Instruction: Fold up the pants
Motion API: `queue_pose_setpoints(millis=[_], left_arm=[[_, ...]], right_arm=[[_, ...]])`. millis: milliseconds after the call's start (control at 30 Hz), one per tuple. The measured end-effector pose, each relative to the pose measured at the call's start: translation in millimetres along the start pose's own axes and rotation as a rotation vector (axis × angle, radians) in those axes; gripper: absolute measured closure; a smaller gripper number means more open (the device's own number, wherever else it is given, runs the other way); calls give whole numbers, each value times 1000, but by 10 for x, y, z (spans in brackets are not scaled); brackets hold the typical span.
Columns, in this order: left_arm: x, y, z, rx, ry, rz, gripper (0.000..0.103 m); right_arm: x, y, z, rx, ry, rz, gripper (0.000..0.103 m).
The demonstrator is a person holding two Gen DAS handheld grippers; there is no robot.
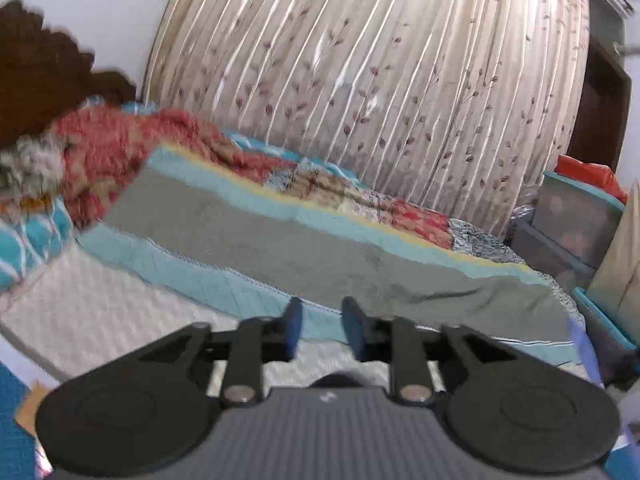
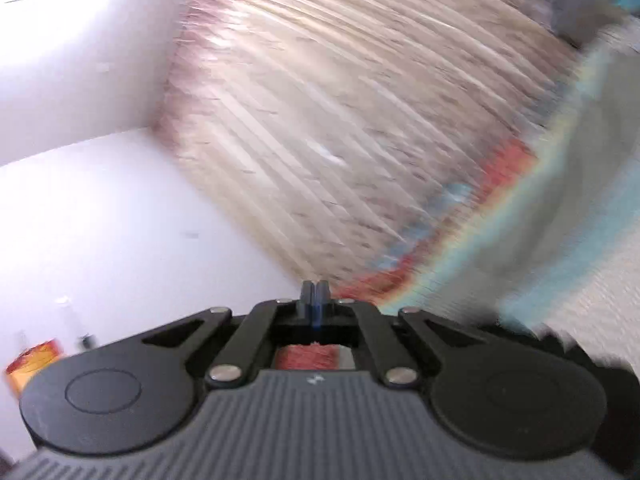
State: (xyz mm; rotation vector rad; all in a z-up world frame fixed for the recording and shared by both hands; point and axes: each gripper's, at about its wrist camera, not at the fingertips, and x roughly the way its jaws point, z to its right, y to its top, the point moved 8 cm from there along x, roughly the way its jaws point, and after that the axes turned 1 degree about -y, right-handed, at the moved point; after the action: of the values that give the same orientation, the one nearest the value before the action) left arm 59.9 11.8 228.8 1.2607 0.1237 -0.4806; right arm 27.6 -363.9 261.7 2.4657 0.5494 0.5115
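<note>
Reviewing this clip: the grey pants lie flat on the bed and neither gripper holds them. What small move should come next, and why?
Probably lower the left gripper forward onto the near edge of the grey pants. Its jaws stand open just short of that edge, and the pants lie spread along the bed. The right gripper is shut, empty and aimed at the curtain in a blurred view, so it seems less ready.

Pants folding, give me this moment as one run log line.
pants: flat on bed, not gripped | left gripper: open, near pants edge | right gripper: shut, empty, pointing at curtain | right view: blurred
</note>
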Motion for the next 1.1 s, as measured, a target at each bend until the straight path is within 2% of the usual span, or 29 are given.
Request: queue_pose_setpoints(millis=[33, 100, 167, 200, 233, 267, 300, 433, 467, 500, 533, 567, 600, 667, 733, 867, 933, 967, 1033, 1067, 1100], left_arm=[[-3, -89, 63, -22, -55, -16, 68], [-13, -321, 228, 3, -98, -46, 61], [-2, -585, 420, 51, -127, -96, 59], [16, -726, 508, 61, -157, -135, 58], [34, -871, 543, 62, -188, -173, 58], [52, -1009, 617, 60, -219, -212, 57], [83, -1111, 672, 58, -241, -243, 56], [165, -1467, 807, 49, -305, -371, 54], [182, -1501, 822, 41, -318, -392, 50], [180, -1524, 850, 33, -332, -409, 44], [143, -1552, 844, 31, -339, -415, 40], [117, -1531, 835, 29, -344, -415, 32], [112, -1501, 837, 26, -349, -411, 21], [112, -1448, 859, 20, -366, -407, 13], [117, -1453, 868, 2, -378, -431, 10], [73, -1523, 843, -53, -403, -482, 1], [50, -1571, 820, -26, -385, -487, 1], [50, -1605, 797, -6, -367, -494, 1], [87, -1700, 735, 41, -308, -510, 12], [120, -1753, 689, 58, -279, -521, 45], [153, -1786, 639, 66, -251, -534, 87]], right_arm=[[-32, 7, -85, -65, -21, -3, 96], [-41, 8, -123, -175, -76, -23, 95], [-71, -35, 72, -234, -195, -53, 93], [-117, -90, 238, -246, -274, -70, 83], [-161, -158, 428, -255, -350, -86, 57], [-232, -238, 611, -255, -421, -103, 42], [-298, -327, 872, -230, -502, -118, 21], [-674, -833, 1845, -30, -708, -243, 19], [-737, -940, 2056, 20, -756, -268, 19], [-764, -1023, 2178, 76, -766, -287, 28], [-810, -1118, 2222, 144, -734, -311, 67], [-778, -1194, 2198, 195, -680, -338, 84], [-699, -1266, 2111, 188, -640, -371, 87], [-526, -1366, 1800, 53, -569, -413, 89], [-324, -1516, 1363, -26, -422, -445, 89], [97, -2210, 502, -483, -252, -538, 89], [222, -2608, 304, -643, -197, -607, 89], [257, -2763, 244, -689, -182, -628, 89], [255, -2993, 120, -764, -152, -653, 89], [247, -3057, 76, -783, -141, -654, 89], [225, -3087, 47, -787, -130, -654, 89]])
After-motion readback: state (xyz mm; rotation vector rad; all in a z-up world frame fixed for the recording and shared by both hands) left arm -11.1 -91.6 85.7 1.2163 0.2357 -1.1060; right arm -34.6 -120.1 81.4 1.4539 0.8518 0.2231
